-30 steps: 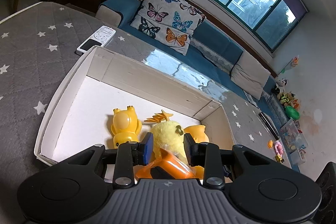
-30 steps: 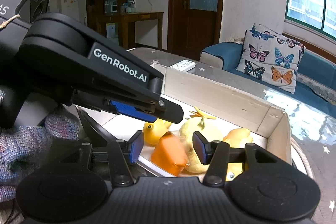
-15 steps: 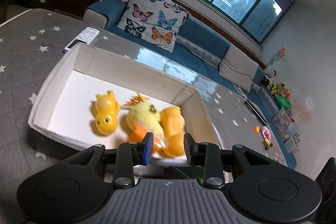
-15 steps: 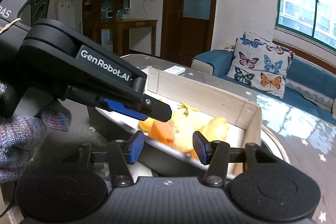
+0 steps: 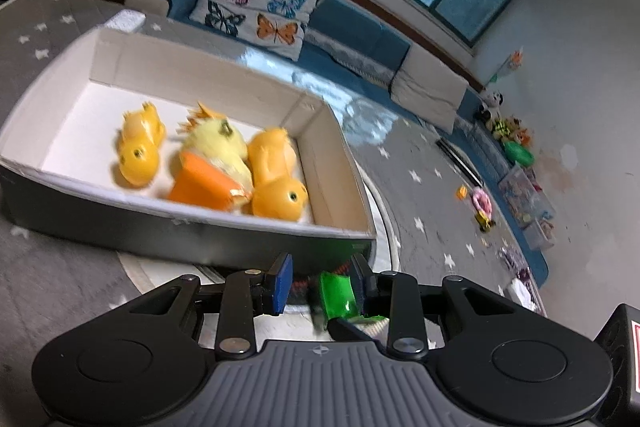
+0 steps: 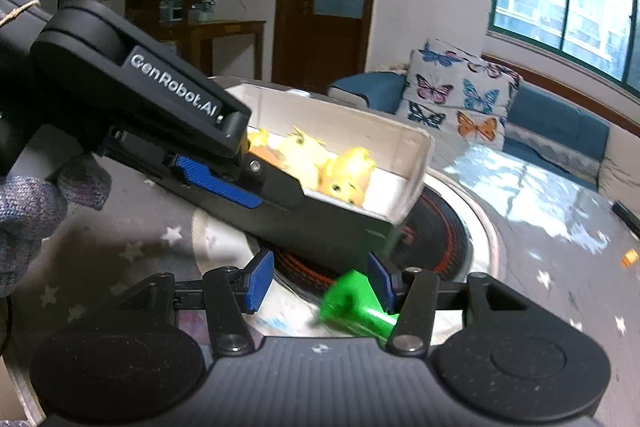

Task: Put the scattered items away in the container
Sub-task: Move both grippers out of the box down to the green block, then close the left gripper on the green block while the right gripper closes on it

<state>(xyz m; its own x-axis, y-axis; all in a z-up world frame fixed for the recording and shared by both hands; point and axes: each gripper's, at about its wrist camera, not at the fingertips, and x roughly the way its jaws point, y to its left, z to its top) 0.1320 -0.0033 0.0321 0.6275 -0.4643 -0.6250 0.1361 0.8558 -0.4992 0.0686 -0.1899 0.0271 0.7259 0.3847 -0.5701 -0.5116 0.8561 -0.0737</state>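
A cardboard box with white inside holds two yellow rubber ducks, a yellow plush chick and an orange item. The box also shows in the right wrist view. My left gripper is open and empty in front of the box's near wall, seen from the side in the right wrist view. A green toy lies below, against its right finger. My right gripper is open, with the green toy by its right finger; whether it touches is unclear.
The box stands on a grey star-patterned cloth over a round black and orange disc with a white rim. A blue sofa with a butterfly cushion is behind. Small toys lie on the far right.
The left gripper has let go of the orange item into the box and pulled back and down outside the near wall. The right gripper has dropped lower too; the green toy has come into view.
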